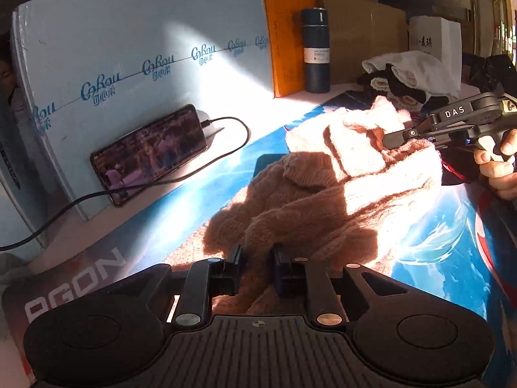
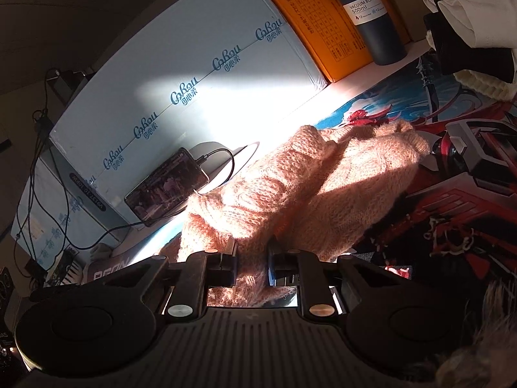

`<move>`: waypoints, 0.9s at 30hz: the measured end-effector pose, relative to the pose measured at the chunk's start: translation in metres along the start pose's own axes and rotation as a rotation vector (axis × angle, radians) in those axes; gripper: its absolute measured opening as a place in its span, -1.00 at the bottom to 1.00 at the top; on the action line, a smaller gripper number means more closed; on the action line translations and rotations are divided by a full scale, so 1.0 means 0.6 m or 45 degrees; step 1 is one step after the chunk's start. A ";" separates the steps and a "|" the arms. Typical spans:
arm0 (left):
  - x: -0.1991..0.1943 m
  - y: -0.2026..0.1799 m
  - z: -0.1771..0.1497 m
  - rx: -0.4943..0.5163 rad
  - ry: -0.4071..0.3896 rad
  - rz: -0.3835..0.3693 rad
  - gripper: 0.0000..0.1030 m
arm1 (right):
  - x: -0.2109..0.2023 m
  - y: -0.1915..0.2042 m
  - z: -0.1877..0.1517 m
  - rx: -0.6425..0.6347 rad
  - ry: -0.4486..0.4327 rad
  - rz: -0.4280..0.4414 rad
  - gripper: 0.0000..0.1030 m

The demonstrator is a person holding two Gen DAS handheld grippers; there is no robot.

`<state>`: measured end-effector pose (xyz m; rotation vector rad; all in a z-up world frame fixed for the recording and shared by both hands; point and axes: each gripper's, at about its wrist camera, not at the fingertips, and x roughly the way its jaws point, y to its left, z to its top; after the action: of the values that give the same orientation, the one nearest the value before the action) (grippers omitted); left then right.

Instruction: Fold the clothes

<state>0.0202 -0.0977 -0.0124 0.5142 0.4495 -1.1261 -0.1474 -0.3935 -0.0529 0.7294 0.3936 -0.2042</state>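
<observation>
Both-handed, each gripper nips the pink knit sweater (image 1: 323, 194) bunched on the printed desk mat (image 1: 436, 242).
Left gripper (image 1: 257, 258) pinches its near edge; right gripper (image 2: 252, 255), tilted, clamps another fold.

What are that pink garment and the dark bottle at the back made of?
The pink sweater looks like a chunky wool or acrylic knit: fuzzy surface, visible cable stitches. The dark bottle is probably matte-coated metal, judging by its smooth dull finish and a label reading "vacuum bottle"; plastic can't be ruled out.
</observation>
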 end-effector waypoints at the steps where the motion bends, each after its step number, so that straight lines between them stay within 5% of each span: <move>1: -0.012 -0.006 -0.004 0.012 -0.025 0.028 -0.80 | 0.000 -0.002 0.000 0.011 -0.002 0.006 -0.68; 9: -0.130 -0.134 -0.061 0.139 -0.211 0.448 -0.80 | -0.030 -0.007 -0.003 0.034 -0.111 0.045 -0.72; 13: -0.173 -0.197 -0.093 0.120 -0.232 0.524 -0.80 | -0.070 0.000 -0.020 -0.002 -0.177 0.039 -0.74; 18: -0.201 -0.227 -0.118 -0.004 -0.200 0.474 -0.79 | -0.129 0.009 -0.059 -0.023 -0.227 -0.012 -0.74; 21: -0.204 -0.235 -0.135 -0.023 -0.133 0.430 -0.68 | -0.158 0.003 -0.088 -0.034 -0.180 -0.050 -0.74; 23: -0.223 -0.228 -0.139 -0.098 -0.187 0.373 -0.62 | -0.172 -0.010 -0.103 -0.003 -0.131 -0.058 -0.74; 24: -0.236 -0.221 -0.138 -0.152 -0.241 0.342 -0.54 | -0.179 -0.019 -0.110 0.030 -0.106 -0.054 -0.68; 26: -0.256 -0.201 -0.129 -0.301 -0.371 0.353 0.36 | -0.198 -0.032 -0.116 0.094 -0.113 -0.030 -0.53; 27: -0.261 -0.190 -0.121 -0.375 -0.423 0.391 0.55 | -0.211 -0.038 -0.118 0.122 -0.140 -0.008 -0.23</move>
<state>-0.1483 0.0210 0.0020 0.1258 0.2294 -0.8110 -0.2893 -0.3562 -0.0616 0.8077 0.2824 -0.2692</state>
